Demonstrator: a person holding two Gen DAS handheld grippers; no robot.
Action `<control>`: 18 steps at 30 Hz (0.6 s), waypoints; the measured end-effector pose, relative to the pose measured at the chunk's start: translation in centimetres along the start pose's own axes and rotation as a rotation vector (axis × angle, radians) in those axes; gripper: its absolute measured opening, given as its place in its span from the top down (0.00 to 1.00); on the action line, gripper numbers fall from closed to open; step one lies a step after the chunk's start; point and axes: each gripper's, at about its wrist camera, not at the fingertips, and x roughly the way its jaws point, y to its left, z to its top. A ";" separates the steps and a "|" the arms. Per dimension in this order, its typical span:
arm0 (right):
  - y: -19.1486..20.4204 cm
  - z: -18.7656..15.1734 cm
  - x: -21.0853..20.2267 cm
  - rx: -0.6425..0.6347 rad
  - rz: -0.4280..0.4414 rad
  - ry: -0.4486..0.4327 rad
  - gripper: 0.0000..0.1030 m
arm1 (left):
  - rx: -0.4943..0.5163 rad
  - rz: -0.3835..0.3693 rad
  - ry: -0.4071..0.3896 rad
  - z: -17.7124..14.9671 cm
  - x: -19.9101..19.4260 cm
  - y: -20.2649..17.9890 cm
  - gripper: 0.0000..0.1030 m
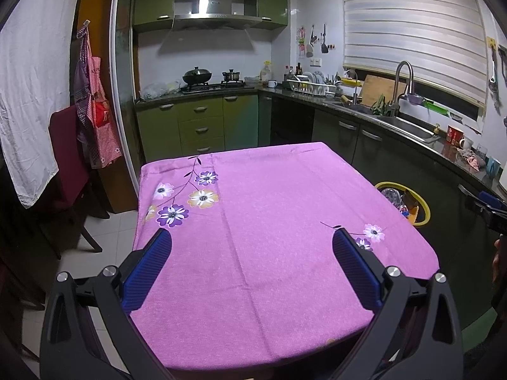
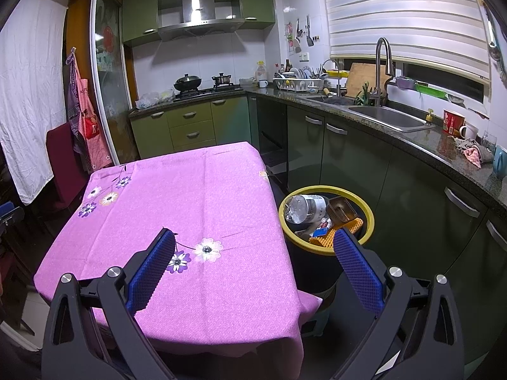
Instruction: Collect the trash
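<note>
Both grippers hang over the surface [image 1: 269, 221] with its pink flowered cloth, and nothing lies on it that I can see. The left gripper [image 1: 252, 240] has its fingers spread wide and empty; the right gripper [image 2: 255, 242] likewise, gaping near the surface's right edge. The trash sits in the yellow-rimmed bin [image 2: 369, 221] on the floor just beside that edge: a clear plastic bottle [image 2: 305, 207], a brown tray [image 2: 340, 210], an orange ridged piece [image 2: 326, 237]. Collecting looks finished; any next move means scanning for leftovers.
</note>
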 end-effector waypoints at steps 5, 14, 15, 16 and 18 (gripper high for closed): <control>-0.1 0.0 0.1 0.000 0.000 0.000 0.04 | 0.007 -0.005 0.003 0.0 0.1 -0.2 0.06; -0.1 0.0 0.1 0.001 0.000 0.002 0.04 | 0.001 -0.016 0.005 0.1 0.2 -0.3 0.06; -0.1 0.0 0.1 0.002 0.001 0.002 0.04 | -0.005 -0.025 0.007 0.0 0.2 -0.3 0.06; -0.1 0.0 0.2 0.001 0.001 0.003 0.04 | -0.008 -0.032 0.009 0.0 0.3 -0.3 0.06; -0.1 -0.2 0.4 0.000 0.000 0.006 0.04 | -0.007 -0.033 0.011 0.0 0.4 -0.5 0.06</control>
